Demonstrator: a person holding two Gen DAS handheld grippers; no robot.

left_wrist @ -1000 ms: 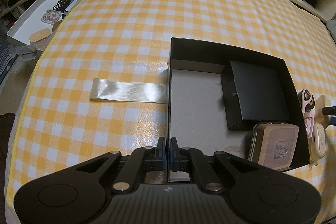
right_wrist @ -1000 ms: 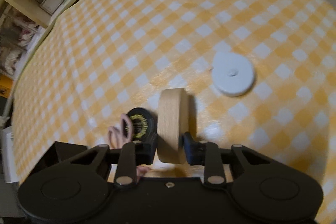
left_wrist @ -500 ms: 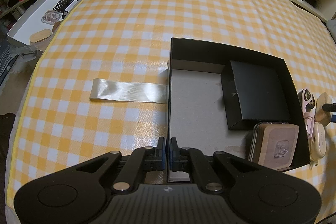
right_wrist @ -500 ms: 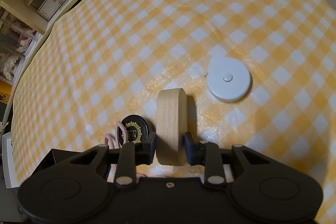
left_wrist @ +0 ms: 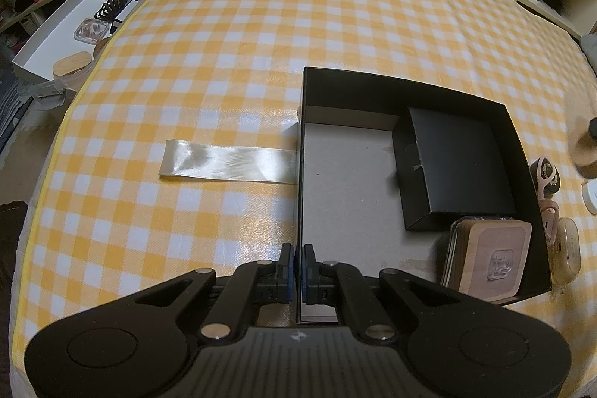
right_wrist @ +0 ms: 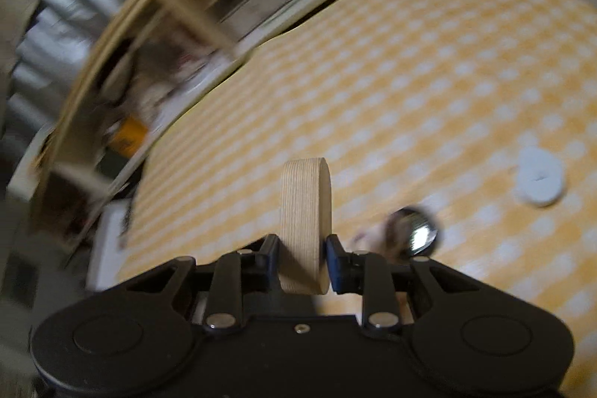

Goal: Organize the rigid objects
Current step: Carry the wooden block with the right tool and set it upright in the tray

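The black box point(left_wrist: 410, 88) sits on the yellow-checked cloth point(left_wrist: 261, 25), partly filled. In it lie a smaller black box point(left_wrist: 459, 166) toward the far right and a wood-topped square case point(left_wrist: 492, 256) in the near right corner; the grey floor on its left side is bare. The left gripper point(left_wrist: 297, 271) is clamped on the box's near left wall, steadying it.

The right gripper point(right_wrist: 302, 260) is clenched on a wooden disc point(right_wrist: 304, 219), held on edge above the cloth (its view is blurred, so the hand is in motion). In the left view the same disc shows blurred at the far right edge, just outside the box.

Left to do, as I judge it: the disc has to go in, and several things lie on the cloth to the right of the box: a white round case point(right_wrist: 539, 179), a black round tin point(right_wrist: 419, 234), a pink item point(left_wrist: 548, 211) I cannot identify, and a translucent case point(left_wrist: 569, 248). Roughly a third is done. A ribbon strip point(left_wrist: 227, 163) lies left of the box.
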